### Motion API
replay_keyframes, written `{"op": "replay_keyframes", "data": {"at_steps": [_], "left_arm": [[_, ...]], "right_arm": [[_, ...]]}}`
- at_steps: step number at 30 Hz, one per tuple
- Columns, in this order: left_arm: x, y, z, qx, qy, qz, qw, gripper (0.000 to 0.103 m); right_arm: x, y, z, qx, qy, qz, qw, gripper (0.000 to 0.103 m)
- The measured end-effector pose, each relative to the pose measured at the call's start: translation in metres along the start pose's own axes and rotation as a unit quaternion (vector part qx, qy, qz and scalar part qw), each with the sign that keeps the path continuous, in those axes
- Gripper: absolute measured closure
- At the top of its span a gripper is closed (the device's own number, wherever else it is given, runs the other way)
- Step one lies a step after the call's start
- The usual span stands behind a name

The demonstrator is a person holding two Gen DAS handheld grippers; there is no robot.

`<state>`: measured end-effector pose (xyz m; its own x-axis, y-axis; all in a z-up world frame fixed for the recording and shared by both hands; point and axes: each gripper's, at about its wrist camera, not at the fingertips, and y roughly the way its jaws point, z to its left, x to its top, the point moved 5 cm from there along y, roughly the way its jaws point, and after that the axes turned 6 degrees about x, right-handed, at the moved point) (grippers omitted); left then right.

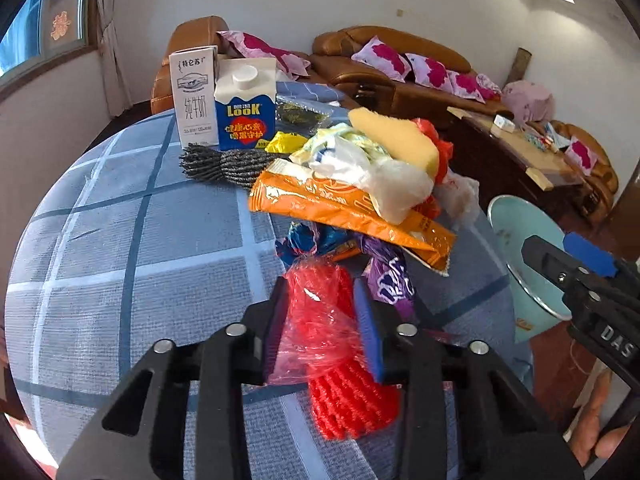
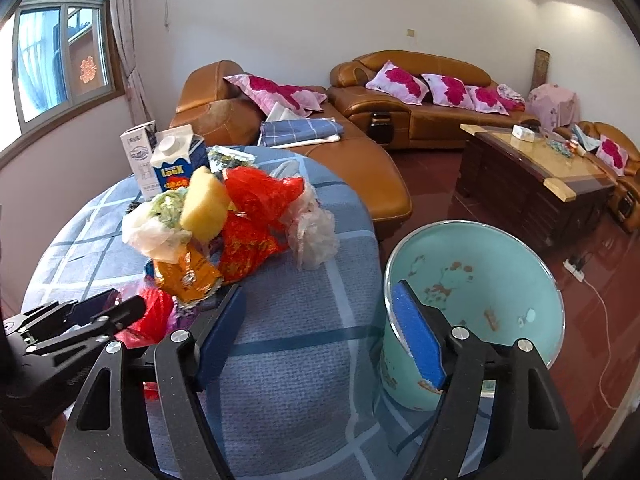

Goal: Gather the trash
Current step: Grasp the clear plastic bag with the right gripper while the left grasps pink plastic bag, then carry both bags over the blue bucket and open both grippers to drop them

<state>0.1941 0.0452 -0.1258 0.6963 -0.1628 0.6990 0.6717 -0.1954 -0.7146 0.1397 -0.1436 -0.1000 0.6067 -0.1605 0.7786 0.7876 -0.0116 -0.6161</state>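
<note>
Your left gripper has its jaws clamped on the red net bag, just beside the bin. Right gripper: jaws spread, empty. Lift clear of the table, release over the bin.

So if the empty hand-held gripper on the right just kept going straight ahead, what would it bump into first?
Probably nothing at once: the right hand-held gripper, open, points over bare tablecloth toward the table's far edge. The trash pile lies left of that line, the teal bin right. Depth is hard to judge.
</note>
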Motion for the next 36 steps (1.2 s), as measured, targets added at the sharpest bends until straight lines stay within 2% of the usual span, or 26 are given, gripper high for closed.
{"op": "replay_keyframes", "data": {"at_steps": [5,9,13,15,17,18,19,20,22,23,31,36], "left_arm": [[0.016,-0.017,0.015,0.009,-0.014,-0.027,0.9995,0.076],[0.035,-0.042,0.032,0.03,-0.023,-0.072,0.9967,0.076],[0.051,-0.055,0.048,0.068,-0.031,-0.104,0.9918,0.076],[0.053,-0.055,0.054,0.073,-0.039,-0.102,0.9913,0.075],[0.053,-0.052,0.059,0.074,-0.049,-0.094,0.9916,0.075],[0.051,-0.051,0.061,0.075,-0.05,-0.091,0.9918,0.075],[0.05,-0.049,0.061,0.077,-0.05,-0.088,0.9919,0.074],[0.048,-0.048,0.062,0.078,-0.051,-0.085,0.9921,0.074],[0.045,-0.047,0.063,0.076,-0.055,-0.079,0.9925,0.074],[0.044,-0.047,0.063,0.075,-0.056,-0.078,0.9926,0.074],[0.04,-0.062,0.056,0.074,-0.062,-0.088,0.9915,0.073],[0.038,-0.073,0.049,0.077,-0.062,-0.094,0.9906,0.073]], "right_arm": [[0.011,0.015,-0.01,0.003,0.013,0.004,1.0,0.035],[0.027,0.031,-0.01,0.004,0.007,-0.004,1.0,0.035],[0.036,0.059,-0.008,0.011,0.012,0.017,1.0,0.035],[0.037,0.072,-0.006,0.013,0.013,0.029,0.999,0.036],[0.035,0.088,-0.004,0.022,0.017,0.051,0.998,0.05],[0.034,0.094,-0.004,0.028,0.021,0.062,0.997,0.064],[0.032,0.097,-0.004,0.032,0.024,0.068,0.997,0.073],[0.03,0.098,-0.005,0.037,0.03,0.072,0.996,0.077],[0.028,0.093,-0.007,0.041,0.035,0.069,0.996,0.086],[0.028,0.09,-0.006,0.04,0.034,0.066,0.996,0.087],[0.026,0.033,-0.009,0.027,0.028,0.015,0.999,0.091],[0.023,0.004,-0.012,0.034,0.028,-0.006,0.999,0.091]]}}
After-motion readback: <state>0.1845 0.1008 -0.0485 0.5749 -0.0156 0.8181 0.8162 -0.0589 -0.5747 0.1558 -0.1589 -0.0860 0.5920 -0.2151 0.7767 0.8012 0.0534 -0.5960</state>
